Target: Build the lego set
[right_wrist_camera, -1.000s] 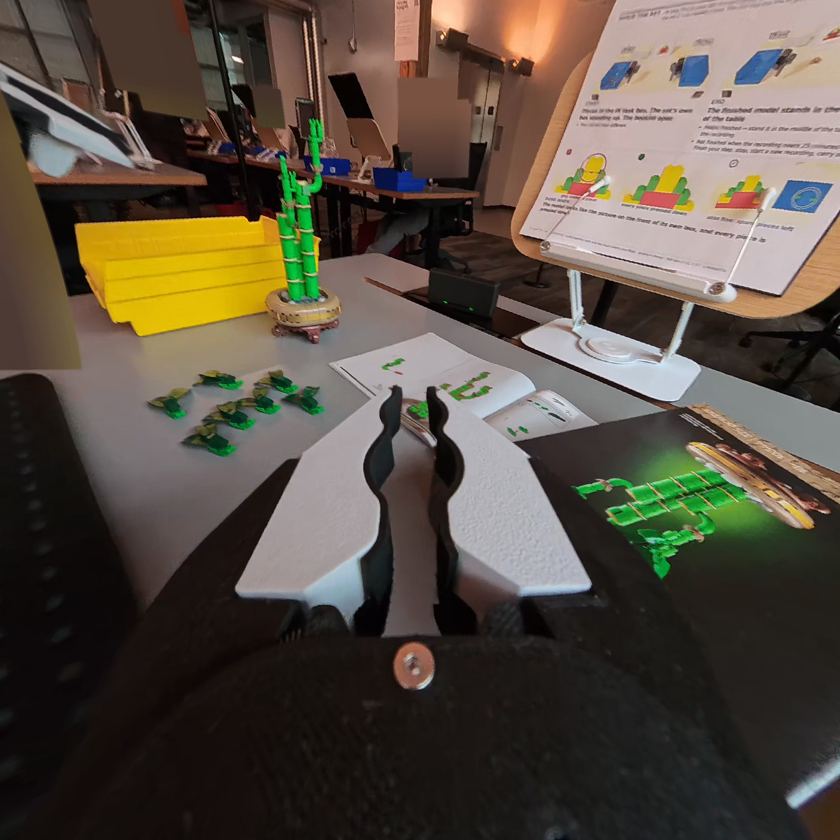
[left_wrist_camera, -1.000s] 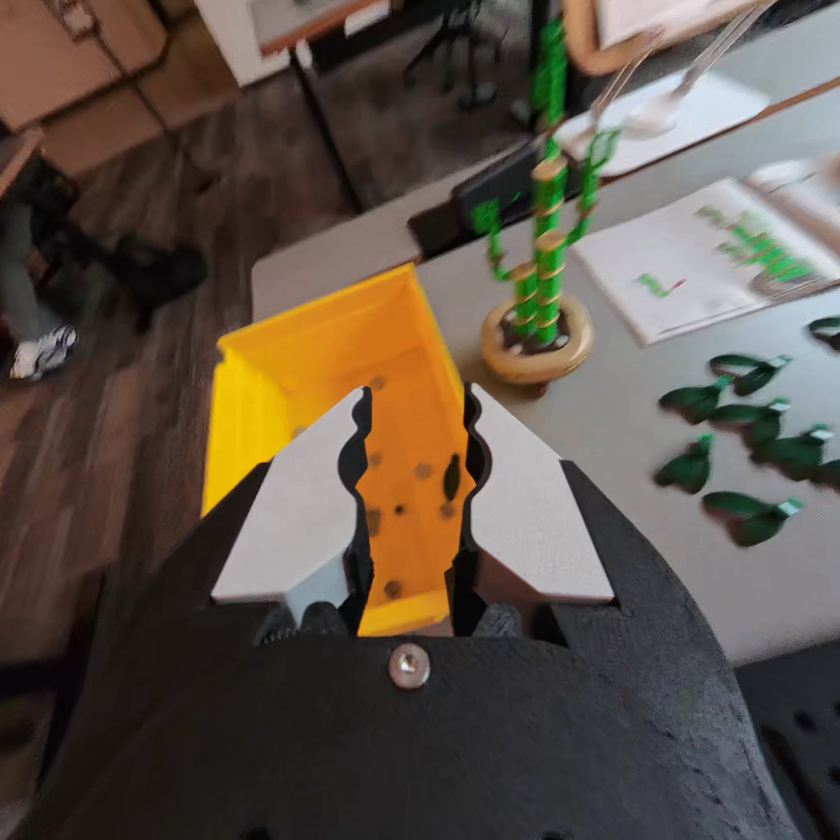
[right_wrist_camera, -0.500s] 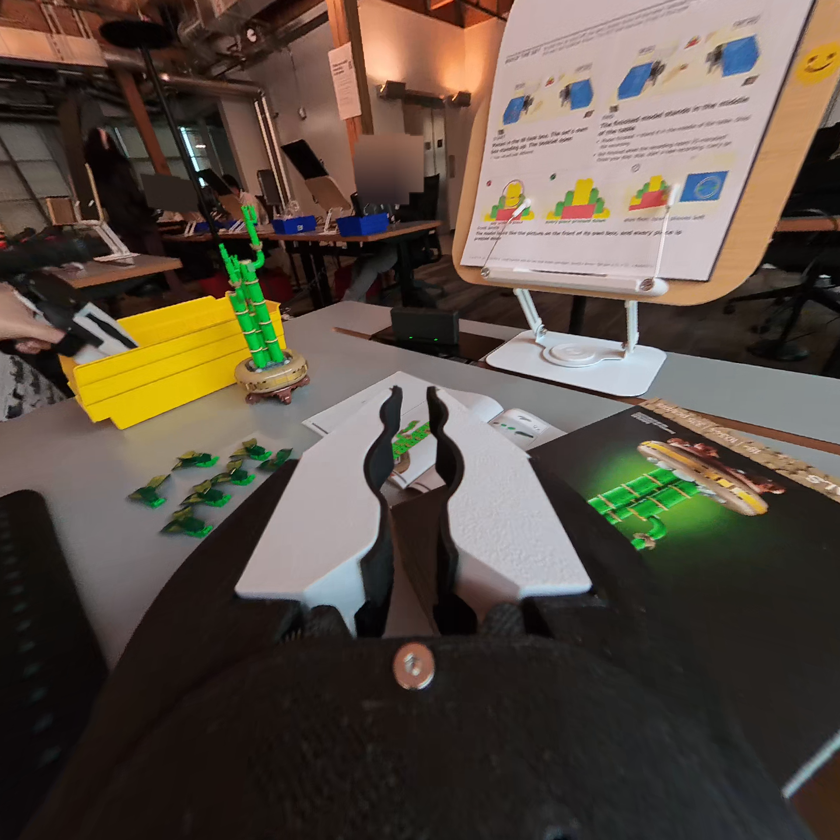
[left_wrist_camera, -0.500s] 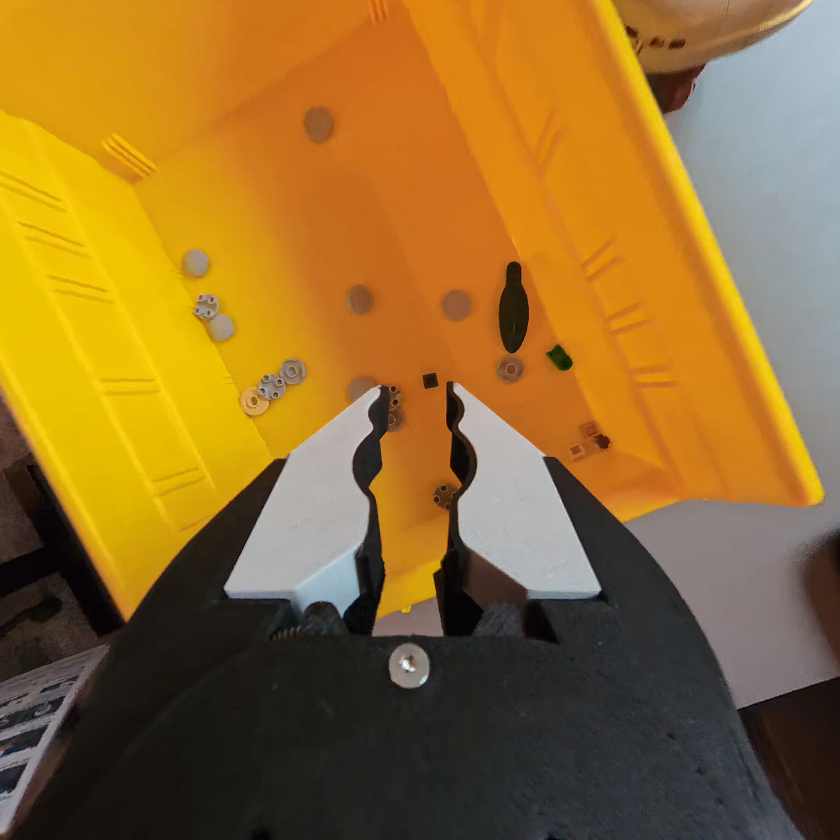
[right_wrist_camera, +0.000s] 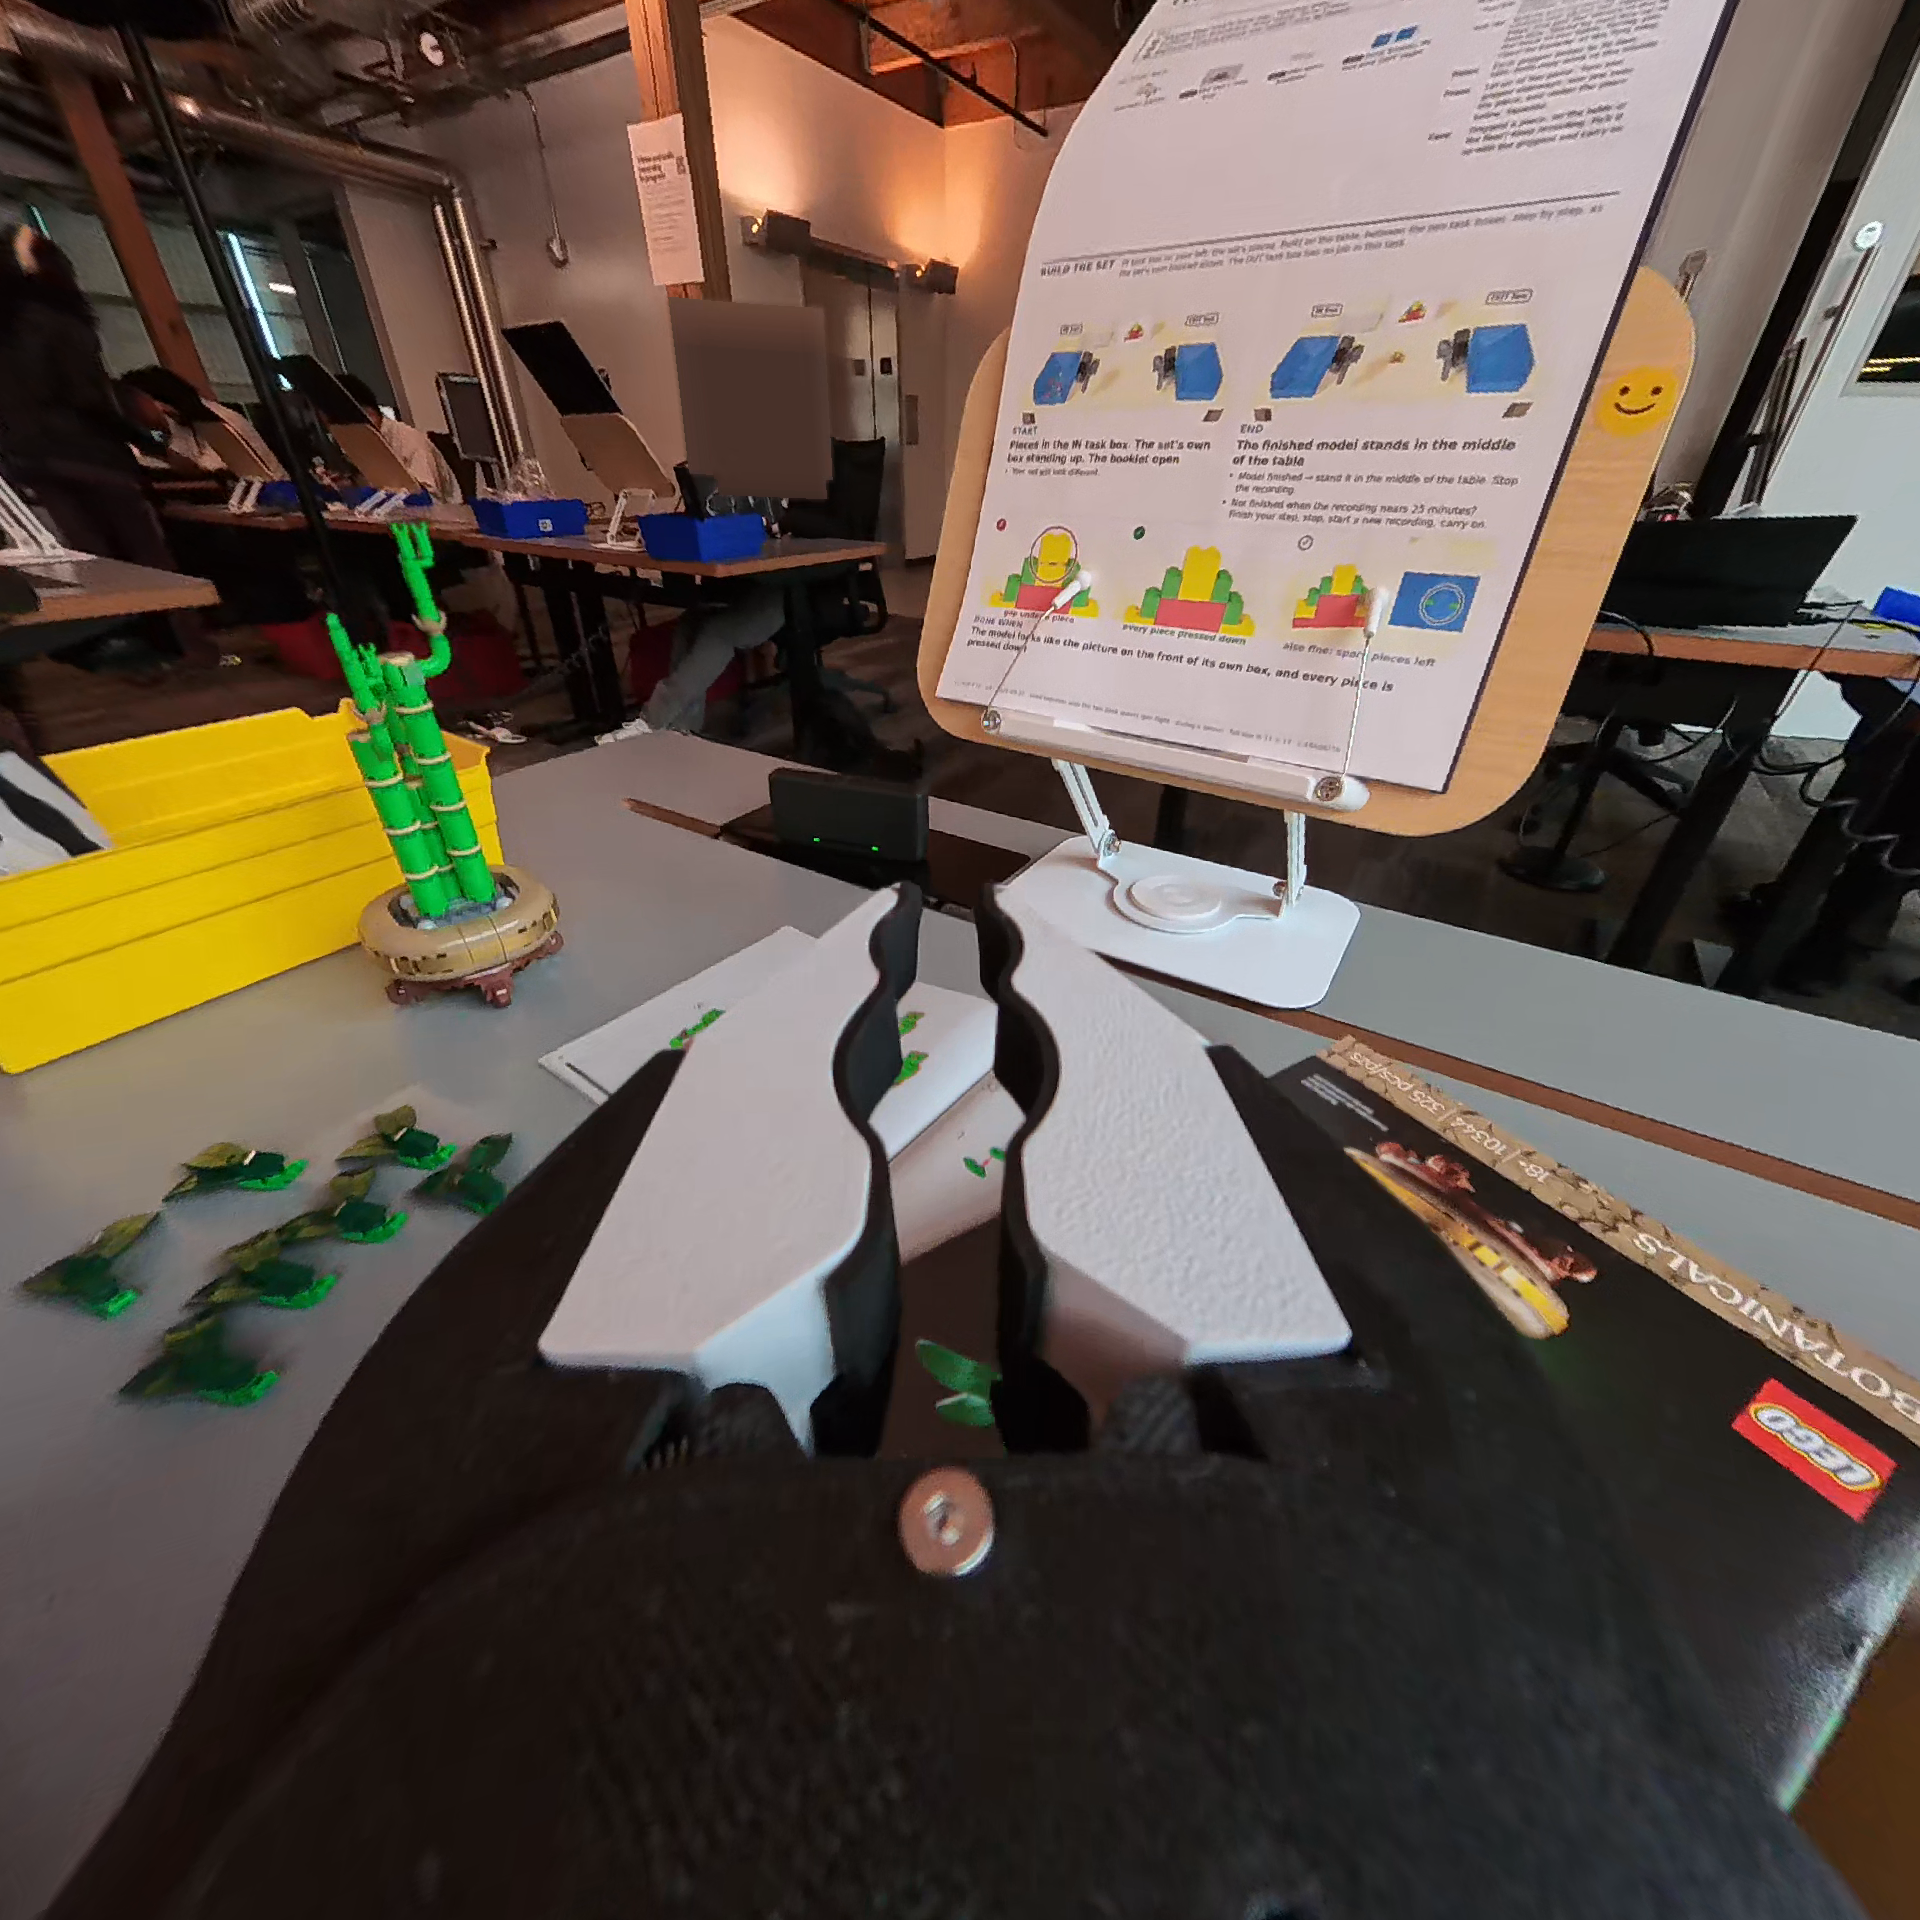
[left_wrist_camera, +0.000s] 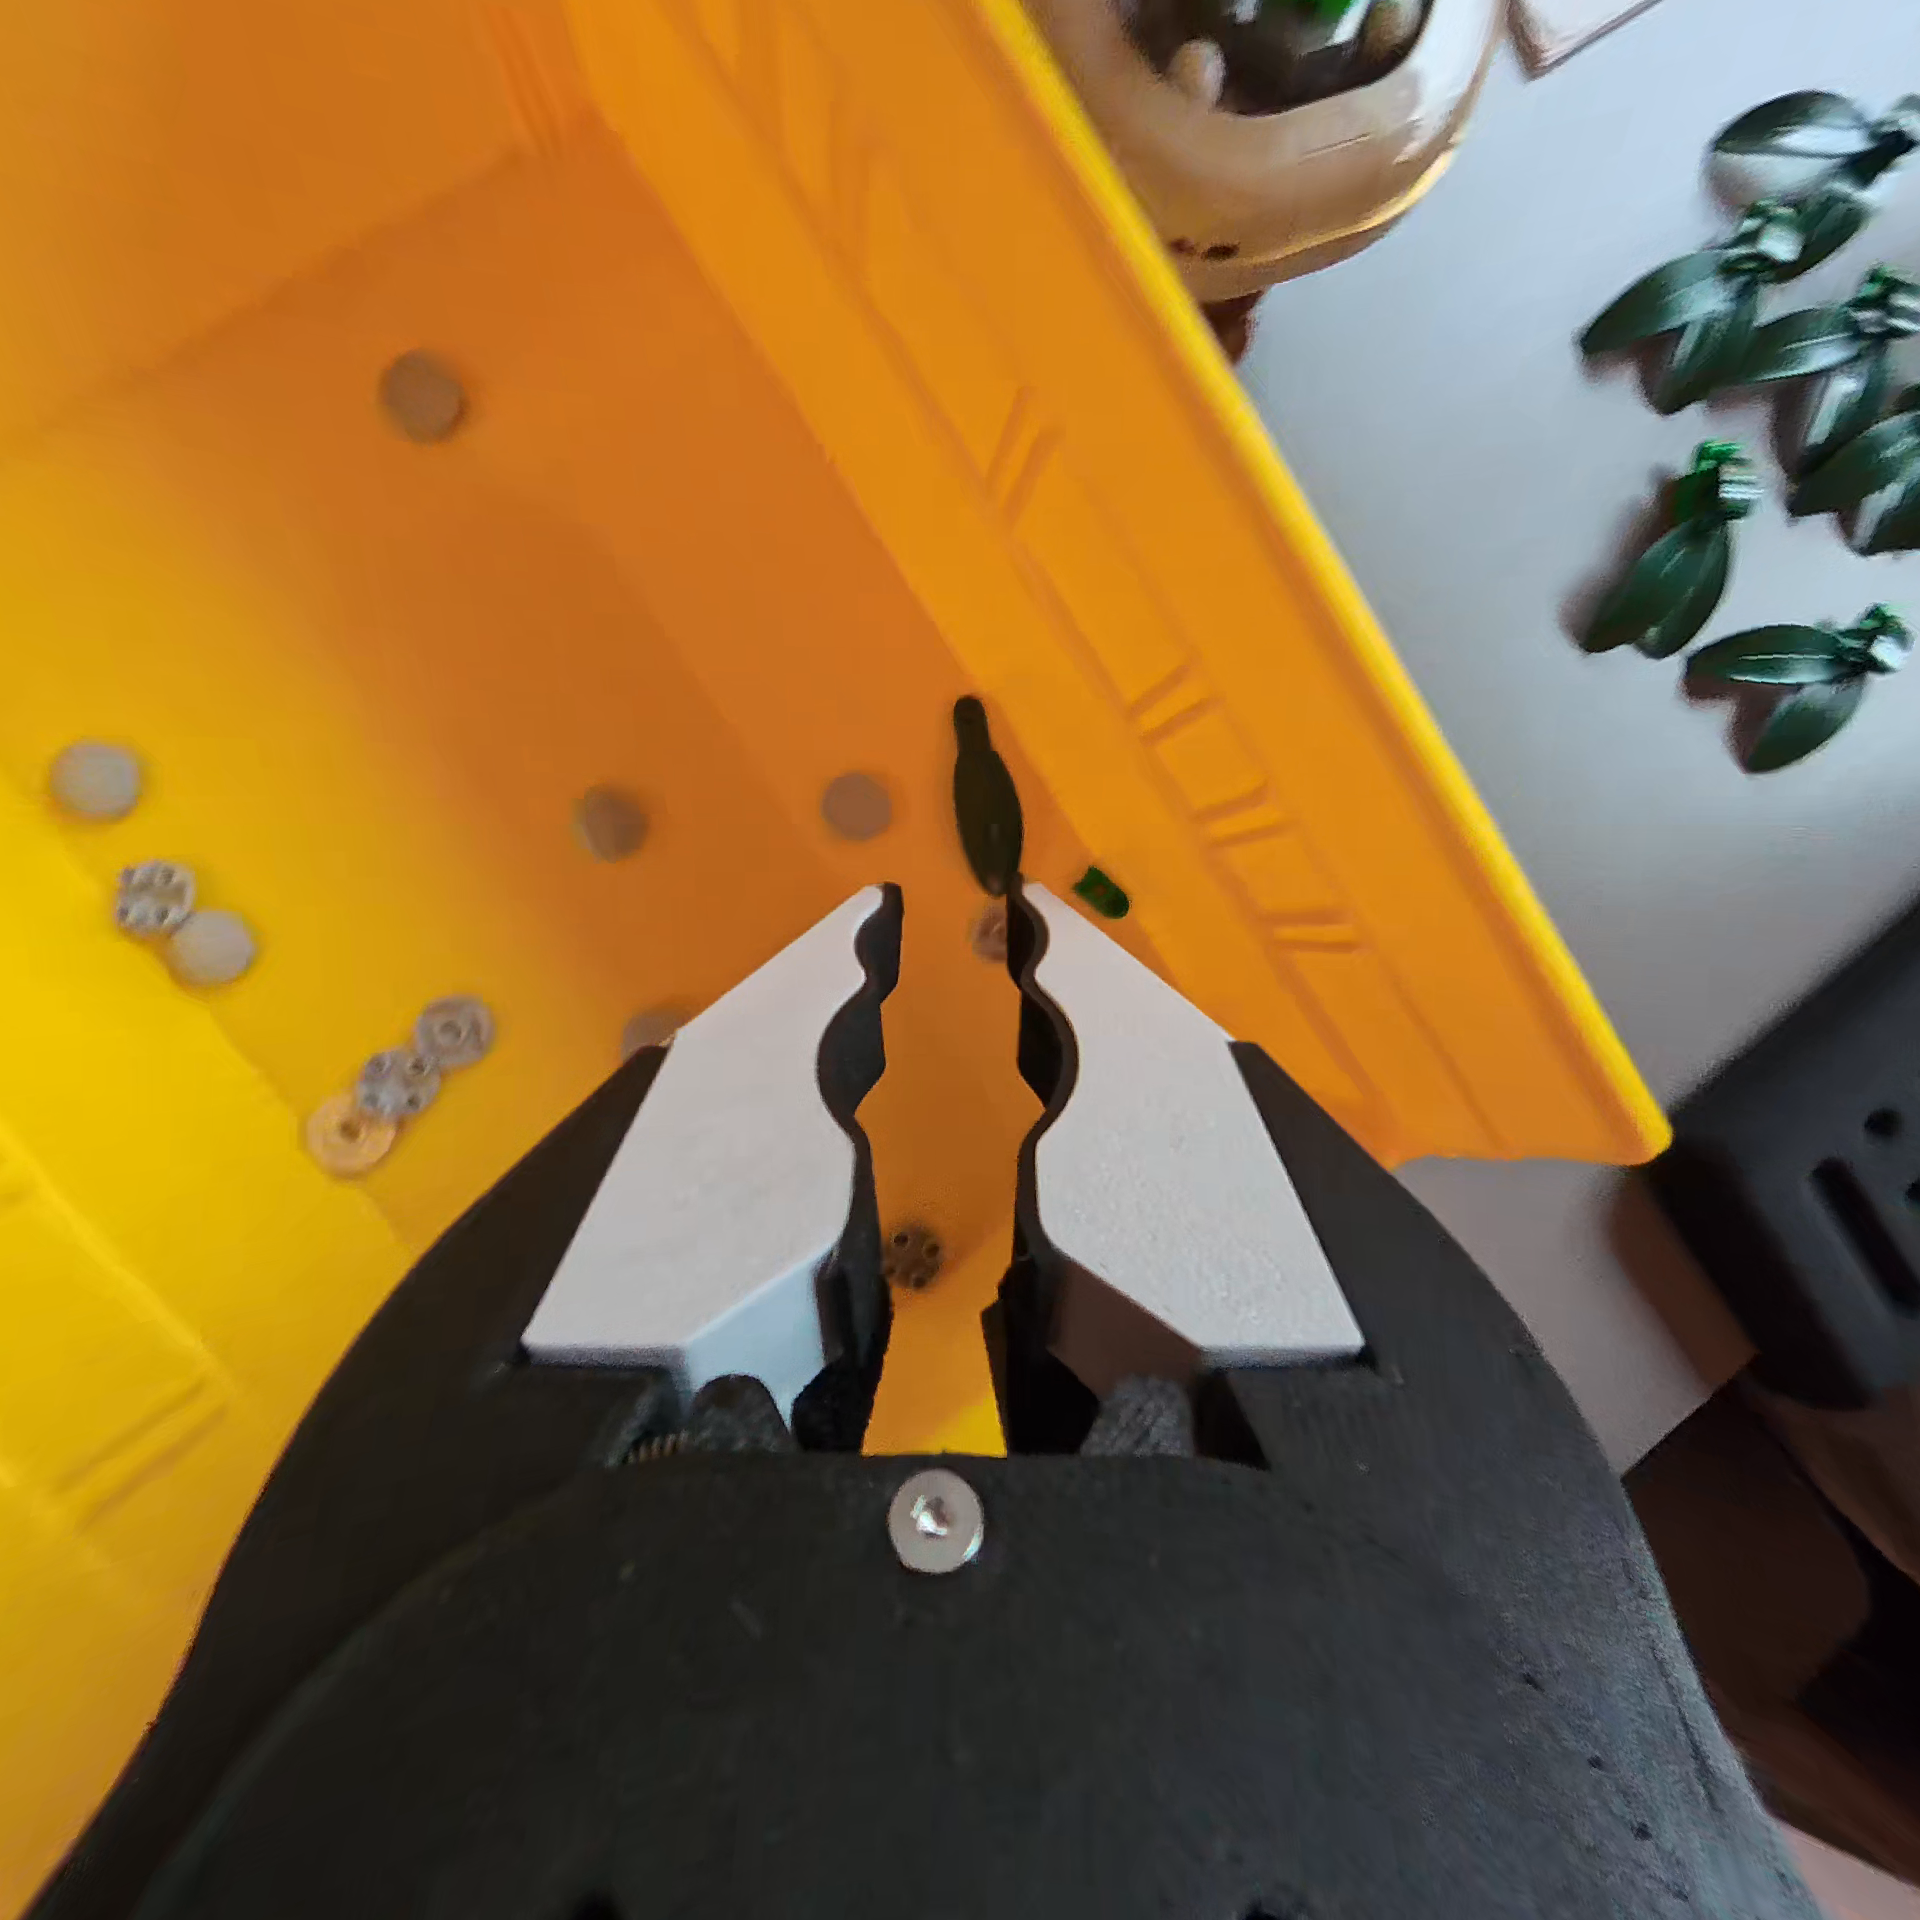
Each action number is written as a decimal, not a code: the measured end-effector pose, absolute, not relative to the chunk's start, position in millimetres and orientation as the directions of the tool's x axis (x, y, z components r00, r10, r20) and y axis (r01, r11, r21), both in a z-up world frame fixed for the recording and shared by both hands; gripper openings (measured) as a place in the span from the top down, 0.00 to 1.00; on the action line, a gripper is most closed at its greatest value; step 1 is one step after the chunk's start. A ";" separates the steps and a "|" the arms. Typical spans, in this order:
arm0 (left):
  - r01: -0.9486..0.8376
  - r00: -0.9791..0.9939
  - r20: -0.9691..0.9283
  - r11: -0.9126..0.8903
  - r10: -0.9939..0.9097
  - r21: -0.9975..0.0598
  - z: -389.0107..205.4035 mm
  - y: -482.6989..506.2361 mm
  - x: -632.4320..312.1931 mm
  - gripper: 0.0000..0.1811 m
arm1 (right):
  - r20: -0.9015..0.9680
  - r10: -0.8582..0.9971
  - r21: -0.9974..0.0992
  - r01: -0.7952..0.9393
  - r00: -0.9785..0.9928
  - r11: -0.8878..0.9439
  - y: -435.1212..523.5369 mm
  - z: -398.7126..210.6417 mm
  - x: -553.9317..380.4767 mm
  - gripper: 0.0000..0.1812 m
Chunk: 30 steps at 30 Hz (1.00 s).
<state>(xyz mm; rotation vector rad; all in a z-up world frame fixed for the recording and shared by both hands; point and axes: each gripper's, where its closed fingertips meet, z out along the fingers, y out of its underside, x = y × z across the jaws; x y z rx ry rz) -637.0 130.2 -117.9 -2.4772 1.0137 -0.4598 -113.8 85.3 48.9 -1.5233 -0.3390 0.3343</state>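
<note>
Grey tabletop (right_wrist_camera: 312, 1049) in an open workshop, rows of desks behind; yellow bin (left_wrist_camera: 1226, 665) at its left end.

Left gripper (left_wrist_camera: 951, 899): inside the bin, pointed down at its floor. Jaws parted by a narrow gap, nothing held.

Dark green leaf piece (left_wrist_camera: 985, 800): flat on the bin floor, just ahead of the fingertips and a shade right of the gap's centre line. Long axis roughly in line with the fingers, stalk end away from them, rounded end nearest, close beside the right fingertip (left_wrist_camera: 1039, 914). Bin's right wall just beyond it. Judged the pick target; gap looks barely wider than the leaf, so approach likely needs a slight shift right.

Small bright green piece (left_wrist_camera: 1099, 891): against the wall, beside the right fingertip.

Grey round pieces (left_wrist_camera: 395, 1081): scattered on the bin floor, mostly left of the gripper.

Right gripper (right_wrist_camera: 948, 904): over the table, well apart from the bin. Jaws slightly parted, empty. Farther of the two from the leaf.

Bamboo model (right_wrist_camera: 436, 821): upright in its tan pot, just beside the bin.

Assembled leaf clusters (right_wrist_camera: 260, 1226): loose on the table, near the model.

Instruction booklet (right_wrist_camera: 717, 1018), set's box (right_wrist_camera: 1558, 1299): flat, under and right of the right gripper.
</note>
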 end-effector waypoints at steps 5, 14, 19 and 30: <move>-0.678 0.597 0.089 -0.561 -0.797 -0.474 -132.4 130.1 -620.6 0.87 | -0.029 0.400 -0.999 -0.043 0.916 0.026 94.5 50.2 -101.7 0.95; -0.747 0.586 -0.048 -0.517 -0.809 -0.418 -153.4 137.9 -622.1 0.86 | -0.023 0.361 -0.999 -0.038 0.932 0.033 93.3 49.4 -88.4 0.95; -0.749 0.579 -0.054 -0.504 -0.814 -0.430 -156.4 137.7 -617.1 0.92 | -0.015 0.361 -1.000 -0.023 0.932 0.018 95.1 46.4 -91.0 0.95; -0.562 0.757 -0.085 -0.579 -0.648 -0.591 -113.9 145.6 -641.2 0.92 | 0.032 0.387 -0.998 0.008 0.921 0.063 82.8 60.6 -107.1 0.95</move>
